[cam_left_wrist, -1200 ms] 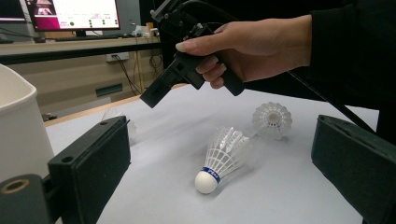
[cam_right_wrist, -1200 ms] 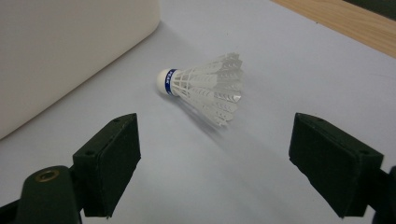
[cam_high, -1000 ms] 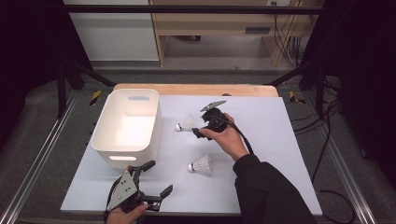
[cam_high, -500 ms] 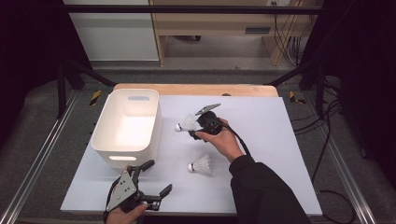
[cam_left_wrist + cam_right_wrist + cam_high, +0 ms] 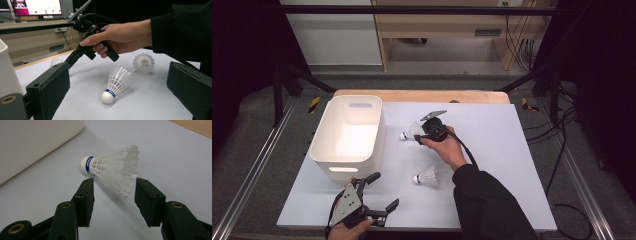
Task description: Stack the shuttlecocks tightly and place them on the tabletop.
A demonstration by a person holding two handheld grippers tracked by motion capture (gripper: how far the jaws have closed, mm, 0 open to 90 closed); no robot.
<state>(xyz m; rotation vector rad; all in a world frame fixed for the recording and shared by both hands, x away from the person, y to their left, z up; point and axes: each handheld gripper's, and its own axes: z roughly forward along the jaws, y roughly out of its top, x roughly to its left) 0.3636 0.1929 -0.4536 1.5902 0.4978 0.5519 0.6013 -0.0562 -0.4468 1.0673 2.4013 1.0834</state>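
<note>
A: Closing on the far white feathered shuttlecock with blue band (image 5: 110,171), beside the white plastic bin (image 5: 348,131); pick-up step, I judge.

B: Left gripper (image 5: 377,192)?

A: Jaws wide, idle, low at the near edge. Right gripper (image 5: 418,134): jaws just been narrowing, skirt between them, pads not yet touching. Next: ease forward, squeeze gently.
</note>
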